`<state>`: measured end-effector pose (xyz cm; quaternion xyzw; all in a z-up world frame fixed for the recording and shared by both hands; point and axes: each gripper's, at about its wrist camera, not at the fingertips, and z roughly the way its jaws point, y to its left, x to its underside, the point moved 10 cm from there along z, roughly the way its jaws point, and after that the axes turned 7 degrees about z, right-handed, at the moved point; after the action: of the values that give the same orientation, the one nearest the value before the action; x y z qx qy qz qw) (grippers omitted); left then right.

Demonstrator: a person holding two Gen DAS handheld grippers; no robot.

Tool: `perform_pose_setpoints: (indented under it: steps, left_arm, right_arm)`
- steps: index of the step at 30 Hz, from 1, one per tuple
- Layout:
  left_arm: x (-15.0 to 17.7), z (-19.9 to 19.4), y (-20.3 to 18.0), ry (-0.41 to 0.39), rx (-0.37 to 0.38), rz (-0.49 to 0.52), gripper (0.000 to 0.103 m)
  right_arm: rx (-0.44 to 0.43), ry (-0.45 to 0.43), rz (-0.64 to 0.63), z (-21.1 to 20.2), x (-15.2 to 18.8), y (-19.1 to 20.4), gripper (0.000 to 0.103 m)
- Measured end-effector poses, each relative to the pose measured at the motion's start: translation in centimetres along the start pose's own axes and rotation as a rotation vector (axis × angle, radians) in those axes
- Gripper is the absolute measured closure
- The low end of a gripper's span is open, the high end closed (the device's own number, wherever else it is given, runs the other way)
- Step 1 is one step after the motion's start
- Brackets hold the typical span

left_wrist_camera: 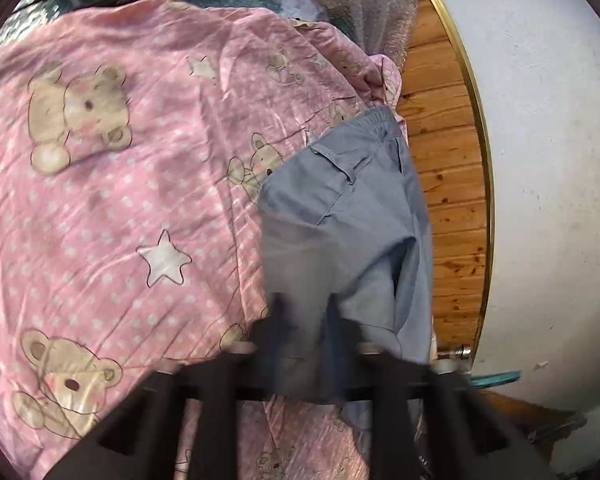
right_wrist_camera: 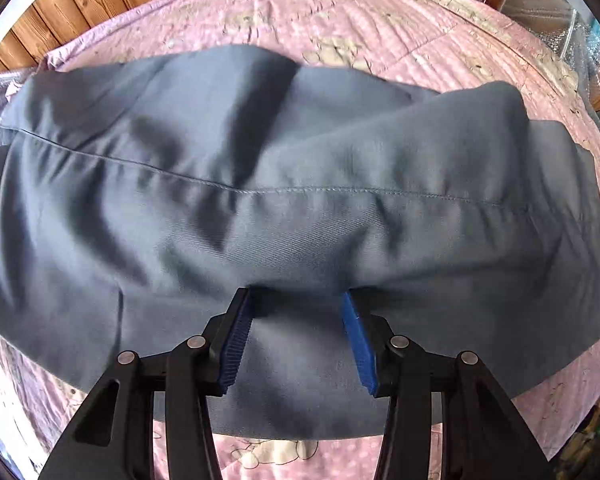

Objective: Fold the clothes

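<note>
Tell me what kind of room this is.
Probably a bedroom in a home: a pink teddy-bear bedspread covers a bed, grey-blue trousers lie on it, and wood-panelled walls stand behind.

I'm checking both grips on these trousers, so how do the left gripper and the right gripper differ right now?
The left gripper is blurred and draped by the blue-grey trousers, which hide its fingers; the right gripper is sharp, its blue pads showing. The left's jaw state cannot be told; the right's jaws stand apart, cloth between them. Both work the same trousers over the pink bear-print bedspread.
</note>
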<state>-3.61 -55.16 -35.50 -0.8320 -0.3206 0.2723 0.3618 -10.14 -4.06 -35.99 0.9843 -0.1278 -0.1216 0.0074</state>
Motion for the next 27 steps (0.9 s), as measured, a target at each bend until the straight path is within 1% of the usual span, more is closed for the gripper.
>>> perform_pose_setpoints:
  steps: [1,2,3,4,6,7,8,9,10,11,13,14,15,16,17,18,19,21,22,23,25,26,27]
  left_arm:
    - [-1.0,-2.0,0.4,-0.024,-0.014,0.012,0.098]
    - [-2.0,-4.0,1.2,-0.041,-0.045,0.022,0.098]
    - [-2.6,-5.7,2.7,-0.044,-0.076,0.016,0.098]
    - [-2.9,-6.8,4.7,-0.029,-0.113,-0.001,0.099]
    - [-2.4,-7.0,8.5,0.027,-0.202,-0.019,0.099]
    - [-1.8,-6.3,9.5,0.074,-0.217,-0.023,0.098]
    - [-1.5,-6.1,10.0,0.095,-0.228,-0.019,0.098]
    - [-1.6,-6.5,10.2,0.088,-0.245,-0.01,0.098]
    - [-1.8,-7.1,10.2,0.073,-0.256,-0.009,0.098]
    - [-2.1,-8.1,10.0,0.046,-0.249,-0.019,0.098]
    - [-2.8,-10.7,9.2,-0.008,-0.234,-0.047,0.098]
    - [-3.0,-11.6,8.3,-0.023,-0.218,-0.054,0.097]
    - [-3.2,-11.5,6.7,-0.021,-0.18,-0.045,0.097]
    - [-3.5,-10.7,4.7,-0.006,-0.137,-0.025,0.092]
    - [-3.7,-9.9,2.8,0.009,-0.093,-0.005,0.085]
    - [-3.7,-8.5,0.9,0.039,-0.052,0.011,0.063]
    - [-3.6,-6.5,-0.8,0.078,-0.02,0.021,0.048]
    - [-3.4,-2.5,-3.4,0.147,0.022,0.025,0.047]
    - [-3.1,-0.6,-4.1,0.188,0.029,0.017,0.047]
    - [-2.8,1.2,-4.5,0.228,0.027,0.006,0.047]
    - [-2.2,4.1,-4.2,0.3,-0.016,-0.04,0.047]
    - [-1.8,5.0,-3.9,0.327,-0.038,-0.058,0.047]
    - [-1.2,5.8,-3.7,0.351,-0.058,-0.067,0.047]
  right_arm:
    - [0.005,0.004,0.0,0.1,0.0,-0.1,0.049]
    - [0.015,0.007,-0.007,0.0,0.1,-0.2,0.046]
    - [0.025,0.011,-0.013,-0.1,0.2,-0.2,0.045]
    - [0.034,0.014,-0.019,-0.1,0.3,-0.3,0.042]
    - [0.05,0.013,-0.021,-0.2,0.3,-0.5,0.035]
    - [0.044,0.026,-0.009,-0.4,0.3,-0.6,0.035]
    - [0.053,0.043,0.0,-0.8,0.3,-0.8,0.036]
    - [0.084,0.037,-0.006,-1.5,0.2,-0.9,0.041]
    - [0.11,-0.002,-0.03,-3.1,-0.1,-0.4,0.047]
    - [0.106,-0.044,-0.061,-4.8,-0.4,0.7,0.047]
    - [0.061,-0.123,-0.143,-8.5,-0.6,4.6,0.047]
    - [0.026,-0.145,-0.189,-9.8,-0.4,7.0,0.047]
    - [-0.019,-0.162,-0.245,-11.1,0.1,9.9,0.047]
    - [-0.072,-0.178,-0.316,-11.9,0.8,13.5,0.047]
    - [-0.124,-0.189,-0.395,-12.4,1.3,17.2,0.047]
    - [-0.176,-0.2,-0.474,-13.0,2.0,21.0,0.046]
    - [-0.226,-0.209,-0.552,-13.6,2.6,24.7,0.046]
    - [-0.277,-0.216,-0.702,-13.3,3.6,30.9,0.043]
    - [-0.277,-0.219,-0.781,-12.9,4.4,33.3,0.043]
    - [-0.257,-0.214,-0.85,-12.0,5.3,34.7,0.042]
    - [-0.214,-0.202,-0.984,-10.2,6.9,37.3,0.042]
    - [-0.17,-0.193,-1.029,-9.0,7.4,37.5,0.044]
    - [-0.128,-0.184,-1.072,-7.8,7.7,37.7,0.062]
